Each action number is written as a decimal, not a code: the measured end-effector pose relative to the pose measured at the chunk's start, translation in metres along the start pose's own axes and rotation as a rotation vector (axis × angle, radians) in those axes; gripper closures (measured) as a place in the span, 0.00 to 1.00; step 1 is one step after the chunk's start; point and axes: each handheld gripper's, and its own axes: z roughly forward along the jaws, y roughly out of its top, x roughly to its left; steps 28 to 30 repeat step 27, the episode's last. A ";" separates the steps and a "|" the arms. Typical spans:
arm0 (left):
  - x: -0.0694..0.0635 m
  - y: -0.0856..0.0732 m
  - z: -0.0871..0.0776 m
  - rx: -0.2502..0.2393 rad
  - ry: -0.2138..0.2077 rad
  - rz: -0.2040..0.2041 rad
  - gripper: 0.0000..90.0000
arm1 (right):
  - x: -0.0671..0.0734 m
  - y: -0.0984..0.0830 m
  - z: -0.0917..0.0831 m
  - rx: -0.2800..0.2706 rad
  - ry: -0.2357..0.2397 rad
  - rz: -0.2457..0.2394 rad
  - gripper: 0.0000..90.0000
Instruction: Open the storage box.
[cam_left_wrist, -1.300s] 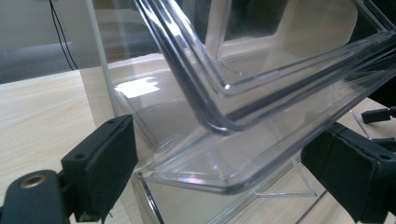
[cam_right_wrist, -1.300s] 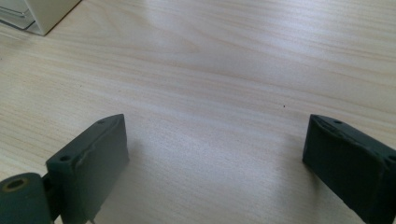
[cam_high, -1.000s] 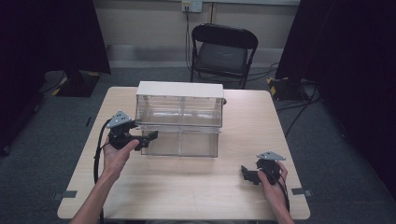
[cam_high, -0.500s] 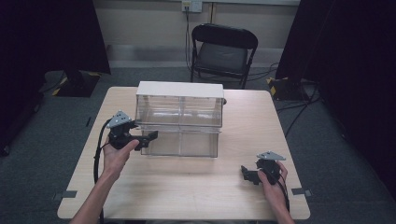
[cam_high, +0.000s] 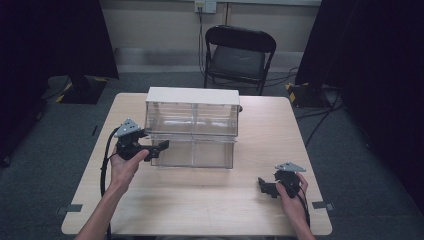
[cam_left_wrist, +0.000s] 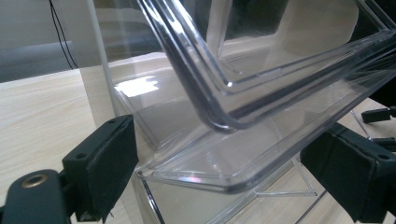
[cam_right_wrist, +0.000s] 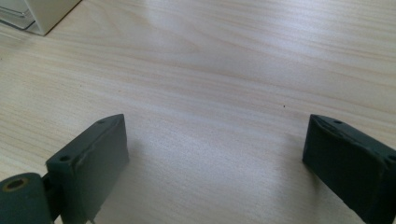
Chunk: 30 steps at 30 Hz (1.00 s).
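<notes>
Clear plastic forms the drawer unit (cam_high: 192, 125), which stands at the centre of the bench (cam_high: 210, 205) under a white top panel. Its lower drawer (cam_high: 192, 152) is pulled out a short way toward the person, so its front projects past the upper drawers.

Left claw (cam_high: 161, 147): held level at the left front corner of the lower drawer. In the left gripper view the drawer's clear rim (cam_left_wrist: 219, 179) lies between the two black jaws, with a visible gap between each pad and the plastic. The jaws stand part open; the pads do not press on the rim. The left hand (cam_high: 125, 165) carries the gripper body, and its cable (cam_high: 103, 165) loops down at the bench's left edge.

Right claw (cam_high: 263, 185): located near the bench's right front corner, well apart from the drawer unit. In the right gripper view the jaws are spread wide over bare wood, with nothing between them. A corner of the unit's white base (cam_right_wrist: 44, 14) appears at the upper left of that view. The right hand (cam_high: 292, 197) holds the gripper low at the bench surface.

Change against the earlier frames: none visible. Both hands, both claws and the lower drawer occupy the same places as one second ago, and the drawer projects by the same amount.
</notes>
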 end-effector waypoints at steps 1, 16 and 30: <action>0.000 0.000 0.000 0.000 0.000 0.000 0.12 | 0.000 0.000 0.000 0.000 0.000 0.000 0.07; 0.000 0.000 0.000 0.000 0.000 -0.003 0.12 | 0.000 0.000 0.000 0.000 0.000 0.000 0.07; 0.001 0.000 0.000 0.001 -0.007 -0.002 0.12 | 0.000 0.000 0.000 0.000 0.000 0.001 0.07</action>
